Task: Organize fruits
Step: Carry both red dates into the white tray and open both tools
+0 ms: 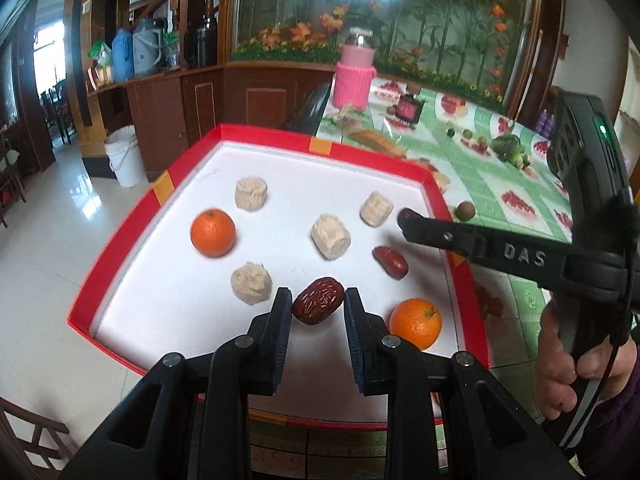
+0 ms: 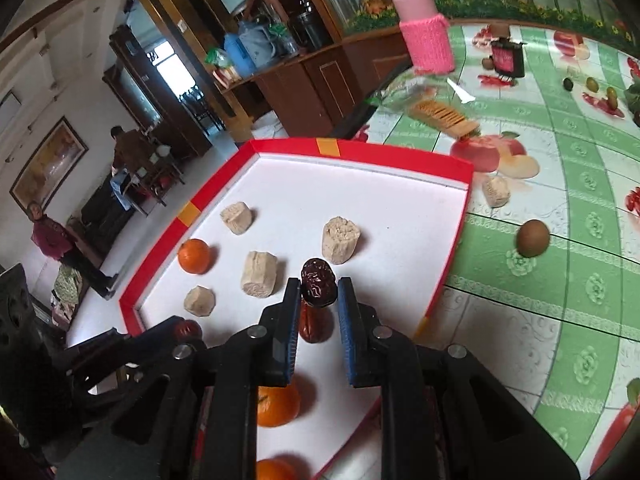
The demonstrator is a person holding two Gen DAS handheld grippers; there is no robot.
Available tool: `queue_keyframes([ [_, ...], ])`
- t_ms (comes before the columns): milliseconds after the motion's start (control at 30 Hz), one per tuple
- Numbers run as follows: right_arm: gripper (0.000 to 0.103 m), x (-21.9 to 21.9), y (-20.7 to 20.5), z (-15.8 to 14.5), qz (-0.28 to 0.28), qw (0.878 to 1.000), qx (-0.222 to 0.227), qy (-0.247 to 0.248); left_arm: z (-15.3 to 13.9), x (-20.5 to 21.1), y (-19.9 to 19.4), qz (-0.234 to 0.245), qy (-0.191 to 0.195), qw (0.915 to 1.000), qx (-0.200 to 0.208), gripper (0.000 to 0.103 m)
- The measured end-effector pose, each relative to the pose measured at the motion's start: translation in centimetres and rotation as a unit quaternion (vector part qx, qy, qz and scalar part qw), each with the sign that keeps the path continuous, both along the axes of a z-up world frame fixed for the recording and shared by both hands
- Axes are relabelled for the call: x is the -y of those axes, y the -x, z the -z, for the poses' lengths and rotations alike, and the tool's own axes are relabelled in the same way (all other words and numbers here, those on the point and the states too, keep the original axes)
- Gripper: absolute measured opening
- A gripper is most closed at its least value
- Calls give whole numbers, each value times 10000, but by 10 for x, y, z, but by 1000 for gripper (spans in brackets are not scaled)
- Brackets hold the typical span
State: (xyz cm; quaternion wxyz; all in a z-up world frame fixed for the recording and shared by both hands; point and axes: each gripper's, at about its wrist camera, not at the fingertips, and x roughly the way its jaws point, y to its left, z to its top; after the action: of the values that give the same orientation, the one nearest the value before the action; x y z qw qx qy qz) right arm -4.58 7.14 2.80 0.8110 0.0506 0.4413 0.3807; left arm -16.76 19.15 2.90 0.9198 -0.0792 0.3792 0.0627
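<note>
A red-rimmed tray (image 1: 264, 136) (image 2: 400, 154) with a white floor holds oranges (image 1: 213, 233) (image 2: 194, 256), several beige crumbly chunks (image 1: 331, 237) (image 2: 340, 240) and a loose red date (image 1: 390, 262) (image 2: 314, 326). My left gripper (image 1: 316, 308) is shut on a wrinkled red date (image 1: 318, 306) above the tray's near side. My right gripper (image 2: 319, 292) is shut on another dark red date (image 2: 318, 282), directly over the loose one. In the left wrist view it reaches in from the right (image 1: 406, 216). A second orange (image 1: 416, 323) (image 2: 278, 406) lies near the tray's front right.
On the green fruit-print tablecloth (image 2: 560, 320) right of the tray lie a brown round fruit (image 2: 532, 238) (image 1: 465, 212) and one beige chunk (image 2: 496, 192). Farther back stand a pink knit-sleeved bottle (image 2: 428, 40), a dark box (image 2: 508, 58) and small green fruits (image 2: 592, 84). Two people (image 2: 52, 236) stand on the floor at left.
</note>
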Motion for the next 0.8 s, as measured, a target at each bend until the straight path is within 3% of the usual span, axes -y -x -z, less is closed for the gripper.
queue_keyframes([
  [167, 22, -7, -6, 11, -13, 9995, -284, 135, 5, -1, -3, -57, -61, 9998, -162, 26],
  [233, 32, -8, -8, 11, 24, 9991, -363, 210, 6, -1, -4, -111, -93, 9997, -213, 26],
  [267, 33, -7, -8, 10, 16, 9992, -351, 210, 7, -2, -5, -152, -94, 9995, -249, 27],
  [333, 47, -4, -5, 6, 83, 9994, -255, 228, 7, -3, -6, -187, -60, 9994, -279, 28],
  [400, 50, 5, -2, -2, 50, 9999, -139, 48, 3, -4, -4, -250, -125, 9993, -254, 41],
  [533, 50, 49, -4, -20, 158, 9990, 99, -404, -9, -2, -3, -293, -275, 9991, -113, 48],
  [567, 51, 66, -5, -24, 297, 9983, 240, -442, -12, -1, -2, -291, -297, 9991, -82, 56],
  [600, 54, 82, -7, -26, 445, 9977, 362, -358, -14, 1, -2, -287, -310, 9991, -47, 62],
  [667, 54, 107, -12, -24, 720, 9963, 456, -109, -17, 8, -2, -219, -333, 9992, -2, 62],
  [800, 55, 146, -29, -11, 1038, 9945, 147, 62, -18, 27, -10, 53, -258, 9997, -11, 63],
])
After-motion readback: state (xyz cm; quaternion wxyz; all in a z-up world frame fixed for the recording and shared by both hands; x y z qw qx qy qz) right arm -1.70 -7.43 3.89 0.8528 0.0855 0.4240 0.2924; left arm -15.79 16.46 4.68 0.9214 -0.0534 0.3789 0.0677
